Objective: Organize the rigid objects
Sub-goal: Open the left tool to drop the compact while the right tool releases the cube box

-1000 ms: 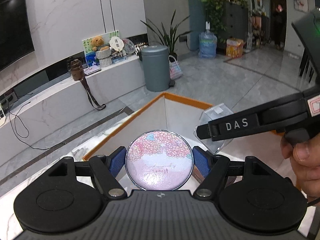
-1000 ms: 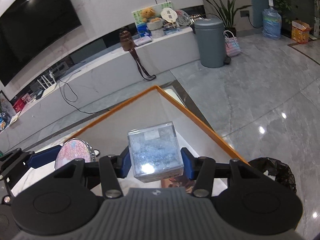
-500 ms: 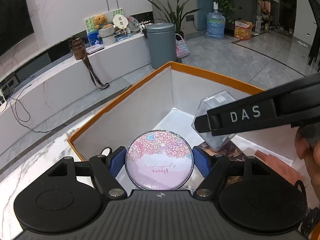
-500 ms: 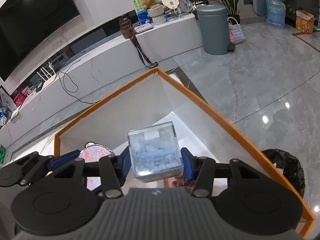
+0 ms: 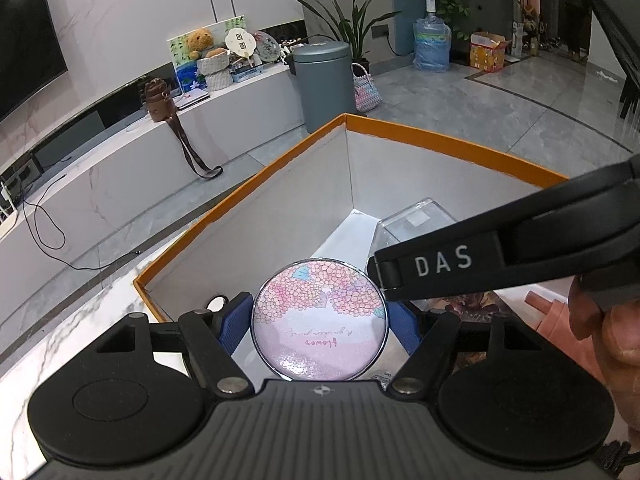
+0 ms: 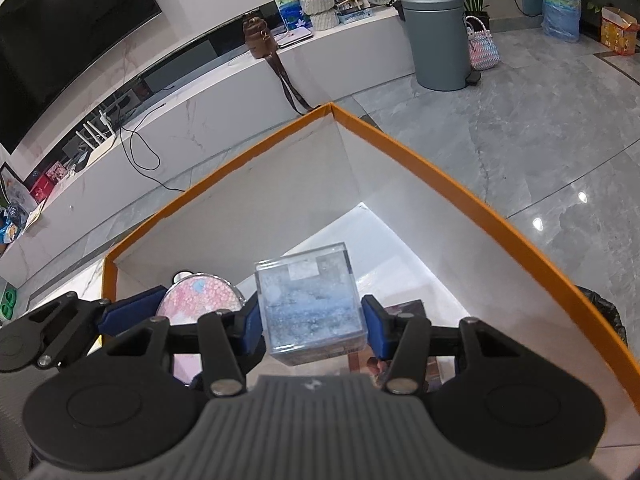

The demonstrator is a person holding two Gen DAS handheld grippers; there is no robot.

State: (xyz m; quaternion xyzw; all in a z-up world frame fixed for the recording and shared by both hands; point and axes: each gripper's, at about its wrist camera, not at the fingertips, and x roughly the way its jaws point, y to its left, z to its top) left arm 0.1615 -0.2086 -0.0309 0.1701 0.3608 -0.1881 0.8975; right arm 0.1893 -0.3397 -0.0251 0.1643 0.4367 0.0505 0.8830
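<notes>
Both hand-held grippers are sinking deeper into the box (image 6: 224, 184), the left hand-held gripper (image 5: 320, 320) clamping the tin (image 5: 320, 324), the right hand-held gripper (image 6: 312, 316) squeezing the cube (image 6: 310, 308), so release inside looks near.

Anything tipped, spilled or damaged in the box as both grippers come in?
Nothing stands out. The left gripper holds the round floral compact, the right gripper the clear cube, both above the orange-rimmed box.

box (image 6: 440, 168) far corner open, walls flanking
</notes>
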